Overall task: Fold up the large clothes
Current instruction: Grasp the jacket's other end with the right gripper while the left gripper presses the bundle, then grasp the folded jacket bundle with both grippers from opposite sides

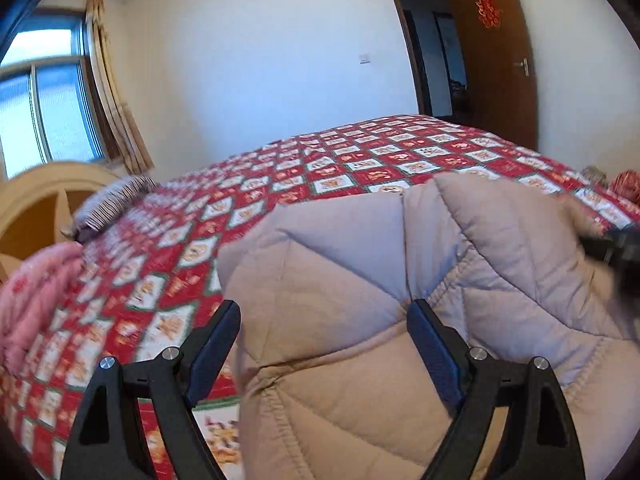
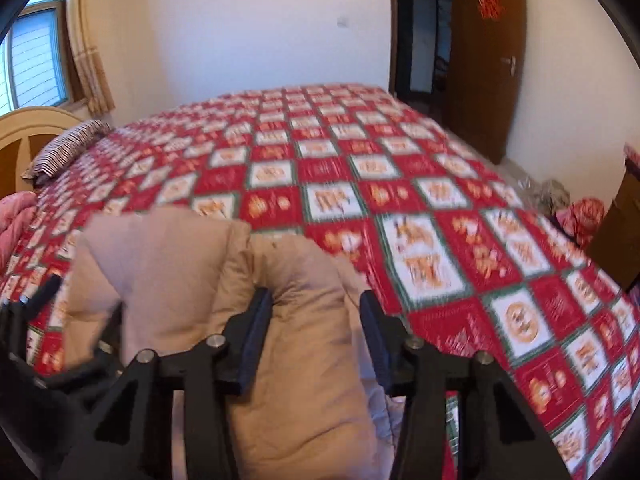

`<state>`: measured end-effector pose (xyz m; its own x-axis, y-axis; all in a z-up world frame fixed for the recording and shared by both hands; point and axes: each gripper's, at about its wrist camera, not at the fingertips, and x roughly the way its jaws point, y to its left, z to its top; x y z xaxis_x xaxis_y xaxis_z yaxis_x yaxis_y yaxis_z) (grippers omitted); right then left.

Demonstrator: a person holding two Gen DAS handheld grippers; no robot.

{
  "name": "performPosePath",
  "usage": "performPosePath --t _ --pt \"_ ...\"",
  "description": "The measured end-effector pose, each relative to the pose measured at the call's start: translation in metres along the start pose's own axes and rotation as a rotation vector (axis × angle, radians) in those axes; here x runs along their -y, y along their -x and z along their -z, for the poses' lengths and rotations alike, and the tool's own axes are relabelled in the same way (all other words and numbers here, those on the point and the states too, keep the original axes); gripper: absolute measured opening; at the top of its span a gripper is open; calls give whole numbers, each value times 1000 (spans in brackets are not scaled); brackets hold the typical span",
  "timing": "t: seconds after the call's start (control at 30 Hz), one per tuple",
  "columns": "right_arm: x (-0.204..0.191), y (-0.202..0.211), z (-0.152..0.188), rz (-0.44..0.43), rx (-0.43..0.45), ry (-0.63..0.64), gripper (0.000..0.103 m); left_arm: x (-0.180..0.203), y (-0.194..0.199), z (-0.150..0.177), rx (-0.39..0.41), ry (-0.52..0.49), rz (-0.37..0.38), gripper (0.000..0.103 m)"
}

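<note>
A padded beige coat [image 1: 340,248] lies bunched at the near edge of a bed with a red and white checked cover [image 1: 360,152]. My left gripper [image 1: 324,308] has its jaws wide, with a thick fold of the coat filling the gap and both pads pressed into it. In the right wrist view, my right gripper [image 2: 316,300] is closed on another bulging fold of the coat [image 2: 168,264], which rises over the cover [image 2: 360,160]. The right gripper shows as a dark blur [image 1: 616,244] at the coat's right edge. The left gripper [image 2: 36,300] is at the coat's left edge.
A striped pillow [image 1: 116,200] and a pink quilt [image 1: 32,292] lie at the bed's left end by a cream headboard [image 1: 40,192]. A brown door [image 1: 496,60] stands open beyond the bed. Red bags and clutter [image 2: 580,216] sit on the floor at the right.
</note>
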<state>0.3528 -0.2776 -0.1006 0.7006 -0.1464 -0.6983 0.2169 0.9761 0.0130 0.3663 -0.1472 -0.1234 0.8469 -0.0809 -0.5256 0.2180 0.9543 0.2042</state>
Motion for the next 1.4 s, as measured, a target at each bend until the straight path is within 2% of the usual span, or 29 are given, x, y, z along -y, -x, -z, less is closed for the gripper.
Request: performPosePath --t 0.17,0.6,1.4 --pt "13 -17 19 4 -17 -31 48 9 -10 5 -19 9 11 90" --pt "23 -48 36 -31 -32 -74 48 5 -37 16 -92 81 51 100" --pt "21 -65 43 -11 -72 -71 53 7 -52 16 -144 85 74 102"
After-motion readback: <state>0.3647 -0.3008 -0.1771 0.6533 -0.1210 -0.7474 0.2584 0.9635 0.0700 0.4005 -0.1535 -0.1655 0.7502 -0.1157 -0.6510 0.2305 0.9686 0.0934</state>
